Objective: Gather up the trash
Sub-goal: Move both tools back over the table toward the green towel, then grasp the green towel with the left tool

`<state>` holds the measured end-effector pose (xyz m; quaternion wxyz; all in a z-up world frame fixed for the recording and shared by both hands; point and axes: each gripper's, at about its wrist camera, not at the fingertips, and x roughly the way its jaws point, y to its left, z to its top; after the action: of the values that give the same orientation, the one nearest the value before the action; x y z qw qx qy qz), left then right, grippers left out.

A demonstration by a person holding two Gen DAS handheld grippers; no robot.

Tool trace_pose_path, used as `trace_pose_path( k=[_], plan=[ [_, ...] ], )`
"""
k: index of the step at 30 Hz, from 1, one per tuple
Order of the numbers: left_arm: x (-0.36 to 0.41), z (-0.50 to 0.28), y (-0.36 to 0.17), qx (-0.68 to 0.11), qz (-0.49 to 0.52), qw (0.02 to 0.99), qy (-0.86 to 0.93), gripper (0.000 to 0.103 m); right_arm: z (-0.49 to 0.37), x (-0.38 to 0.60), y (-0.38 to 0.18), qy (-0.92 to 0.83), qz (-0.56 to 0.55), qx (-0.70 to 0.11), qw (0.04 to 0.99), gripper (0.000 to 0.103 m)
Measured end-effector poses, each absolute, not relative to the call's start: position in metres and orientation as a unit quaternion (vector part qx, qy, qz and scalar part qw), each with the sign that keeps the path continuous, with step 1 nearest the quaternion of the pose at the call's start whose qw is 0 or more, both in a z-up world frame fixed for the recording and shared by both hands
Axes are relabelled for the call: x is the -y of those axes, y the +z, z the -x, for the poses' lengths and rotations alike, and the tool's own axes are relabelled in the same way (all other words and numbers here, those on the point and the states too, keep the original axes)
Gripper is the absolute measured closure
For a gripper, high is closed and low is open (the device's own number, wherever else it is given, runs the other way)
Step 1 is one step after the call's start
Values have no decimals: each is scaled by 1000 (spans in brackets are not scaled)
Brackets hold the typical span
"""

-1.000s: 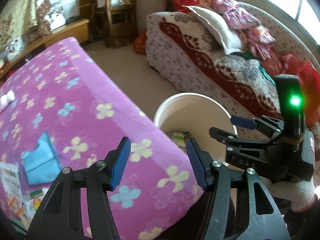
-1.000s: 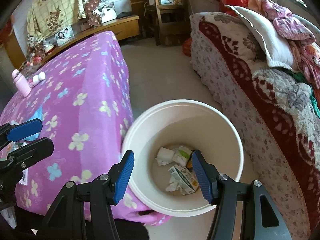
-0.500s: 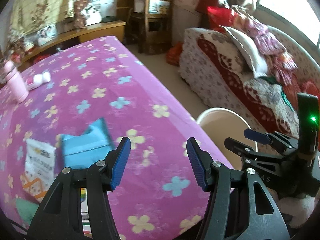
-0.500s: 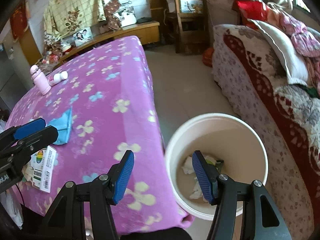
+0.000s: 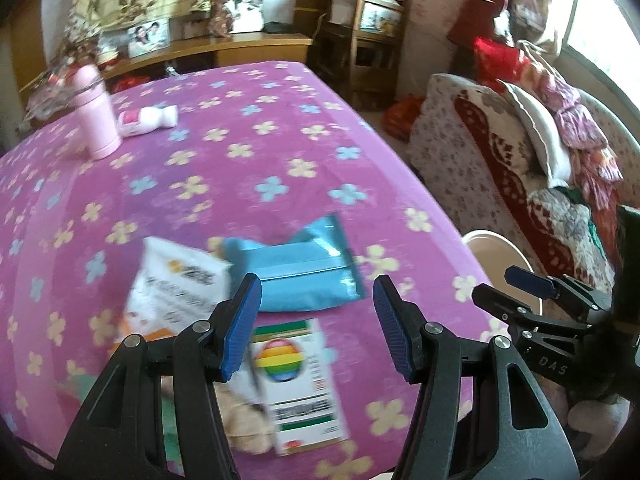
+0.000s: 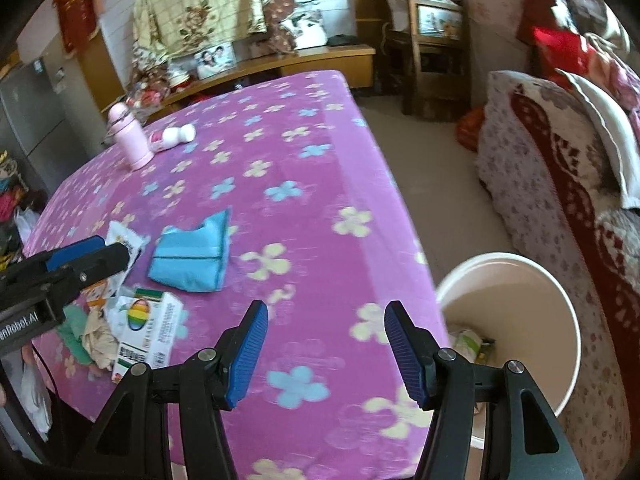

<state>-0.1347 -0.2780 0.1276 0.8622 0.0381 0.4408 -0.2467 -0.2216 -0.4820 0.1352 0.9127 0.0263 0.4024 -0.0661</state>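
Note:
Trash lies on the purple flowered table (image 5: 260,152): a blue packet (image 5: 304,272), a white pouch (image 5: 180,280), a flattened white box with a rainbow circle (image 5: 296,384) and crumpled bits (image 5: 240,424). My left gripper (image 5: 316,320) is open and empty, hovering over the box and blue packet. My right gripper (image 6: 326,350) is open and empty over the table's near edge, left of the white bin (image 6: 560,304), which holds some trash (image 6: 466,340). The blue packet (image 6: 192,256) and box (image 6: 144,328) also show in the right wrist view.
A pink bottle (image 5: 96,120) and a white-and-pink bottle (image 5: 148,120) stand and lie at the table's far left. A sofa with blankets and a pillow (image 5: 540,148) runs along the right. A wooden chair (image 6: 432,40) and a low cabinet (image 6: 304,60) stand behind.
Both grippers have swung left, away from the bin and toward the table. The trash pile has come into view under my left gripper. Both stay open.

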Motion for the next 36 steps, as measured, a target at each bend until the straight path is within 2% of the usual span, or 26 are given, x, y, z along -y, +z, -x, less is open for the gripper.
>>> trace_pose_path(
  k=[4, 8, 21, 28, 33, 36],
  plan=[
    [242, 127, 129, -442, -33, 866, -233, 46, 214, 461, 131, -47, -22, -409, 911, 44],
    [205, 122, 128, -445, -30, 869, -216, 46, 208, 437, 125, -28, -12, -416, 909, 38],
    [113, 129, 101, -482, -3, 859, -171, 46, 201, 341, 111, 92, 38, -445, 890, 38],
    [81, 138, 99, -490, 9, 859, -151, 46, 193, 295, 92, 153, 56, -466, 870, 54],
    [71, 147, 95, -500, 9, 853, -152, 46, 180, 280, 74, 156, 68, -479, 861, 56],
    [70, 154, 86, -516, 9, 842, -156, 46, 175, 273, 69, 162, 69, -485, 857, 64]
  ],
)
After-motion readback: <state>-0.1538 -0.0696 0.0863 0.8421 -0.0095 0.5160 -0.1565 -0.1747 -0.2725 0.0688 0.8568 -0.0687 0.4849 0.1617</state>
